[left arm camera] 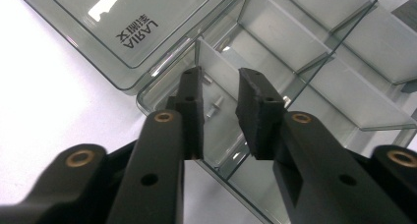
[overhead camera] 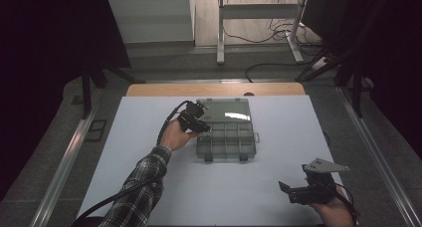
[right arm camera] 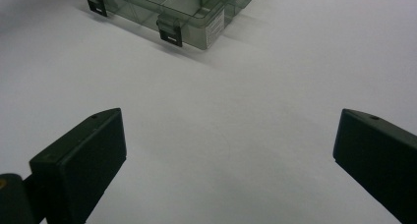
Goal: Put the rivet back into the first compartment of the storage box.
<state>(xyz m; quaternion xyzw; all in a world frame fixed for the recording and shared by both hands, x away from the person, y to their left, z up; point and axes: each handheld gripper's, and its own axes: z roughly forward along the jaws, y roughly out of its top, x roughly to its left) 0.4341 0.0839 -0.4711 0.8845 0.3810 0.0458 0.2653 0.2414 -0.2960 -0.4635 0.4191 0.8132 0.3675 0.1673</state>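
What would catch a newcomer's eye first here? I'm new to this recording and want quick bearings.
The clear grey compartment box stands out at the middle of the white table, its lid swung open and lying flat behind it. The left gripper reaches into the box's corner compartment, fingers slightly apart over a small metal part. The right gripper waits wide open near the table's front right.

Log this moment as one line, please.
left gripper: jaws part-open over corner cell of open smoky clear plastic organizer box | right gripper: open, idle above white table
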